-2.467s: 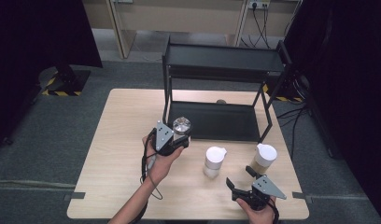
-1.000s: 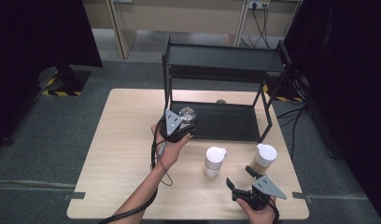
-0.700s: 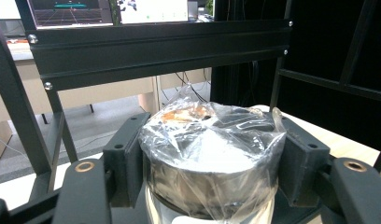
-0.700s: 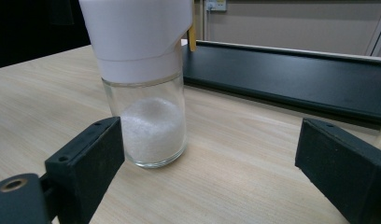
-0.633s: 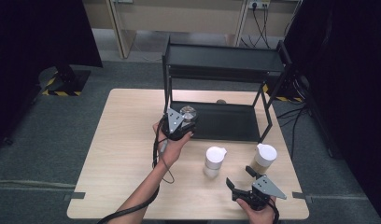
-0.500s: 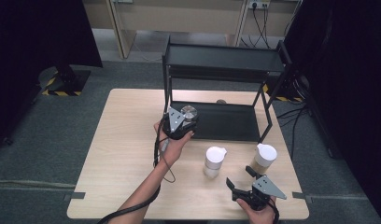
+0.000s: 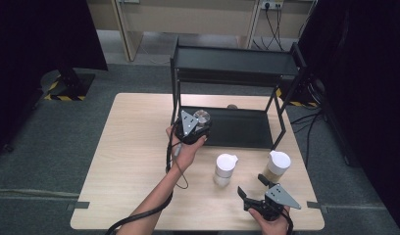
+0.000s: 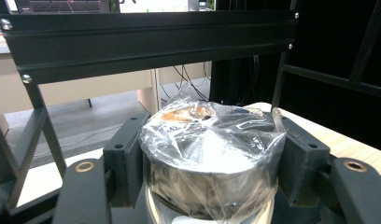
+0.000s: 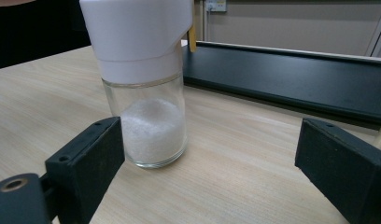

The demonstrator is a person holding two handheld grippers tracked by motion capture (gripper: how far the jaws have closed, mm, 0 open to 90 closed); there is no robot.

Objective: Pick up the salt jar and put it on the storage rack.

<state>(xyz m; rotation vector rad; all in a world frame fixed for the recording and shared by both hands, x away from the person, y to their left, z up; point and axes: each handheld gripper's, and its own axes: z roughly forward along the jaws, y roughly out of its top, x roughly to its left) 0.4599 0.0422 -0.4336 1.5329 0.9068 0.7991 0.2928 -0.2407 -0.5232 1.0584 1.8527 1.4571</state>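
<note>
Jar (image 8: 212, 158), wrapped in slick plastic film, is pinched by your left gripper (image 7: 194, 128) near the shelf rail (image 8: 151, 44); it may slip or strike the rail. Right gripper (image 7: 261, 196) stays spread.

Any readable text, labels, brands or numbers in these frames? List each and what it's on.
No readable text in any view.
Plastic-wrapped jar between the left gripper's jaws: something brownish on top under the wrap, no legible print.
Glass shaker with white cap: plain, no label.
Second white-capped jar: no label visible.
Black shelf rack: no markings.
</note>
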